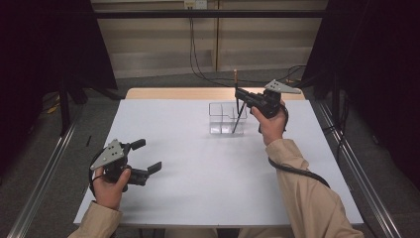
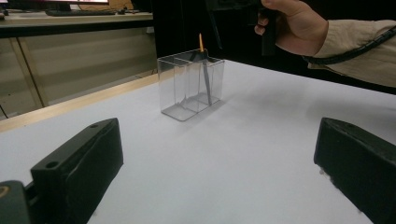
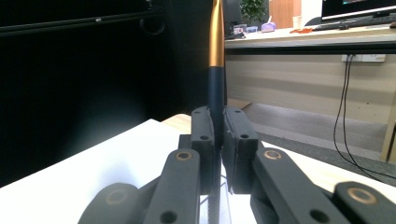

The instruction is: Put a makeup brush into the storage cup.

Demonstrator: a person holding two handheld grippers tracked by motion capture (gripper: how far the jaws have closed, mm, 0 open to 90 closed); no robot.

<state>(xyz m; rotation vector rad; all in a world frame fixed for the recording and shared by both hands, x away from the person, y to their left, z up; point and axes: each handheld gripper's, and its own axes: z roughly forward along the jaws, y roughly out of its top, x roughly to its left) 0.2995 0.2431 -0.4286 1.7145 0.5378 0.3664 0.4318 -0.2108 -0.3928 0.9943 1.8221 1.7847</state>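
On the left of the high view, the left gripper (image 1: pixel 148 156) sits low over the white table (image 1: pixel 198 173) in the person's left hand (image 1: pixel 109 186), its two black fingers (image 1: pixel 137 144) spread wide with only bare tabletop between them. The left gripper view confirms it: one finger (image 2: pixel 79 163) rises at the lower left and the other at the lower right, well apart, and nothing lies in the gap. Ahead of those fingers, toward the far side of the table, stands a clear plastic organizer box (image 2: pixel 189 84) split into compartments. A dark pen with a gold upper end (image 2: pixel 203 70) stands in it, its lower end down inside a compartment on the box's right side and its gold end rising above the rim. Further right in the high view, the right gripper (image 1: pixel 238 94) is held in the person's right hand (image 1: pixel 270 124) just above the organizer box (image 1: pixel 225 119), and its fingers are pressed against the pen (image 1: pixel 236 99) partway up the shaft. In the right gripper view the two pads (image 3: pixel 204 140) pinch the dark shaft (image 3: pixel 215 93) from both sides, the pen roughly upright, with the gold part continuing above the fingertips and the dark part running down below them toward the clear box. The right sleeve and trailing cable (image 1: pixel 297 171) run back toward the table's near edge.
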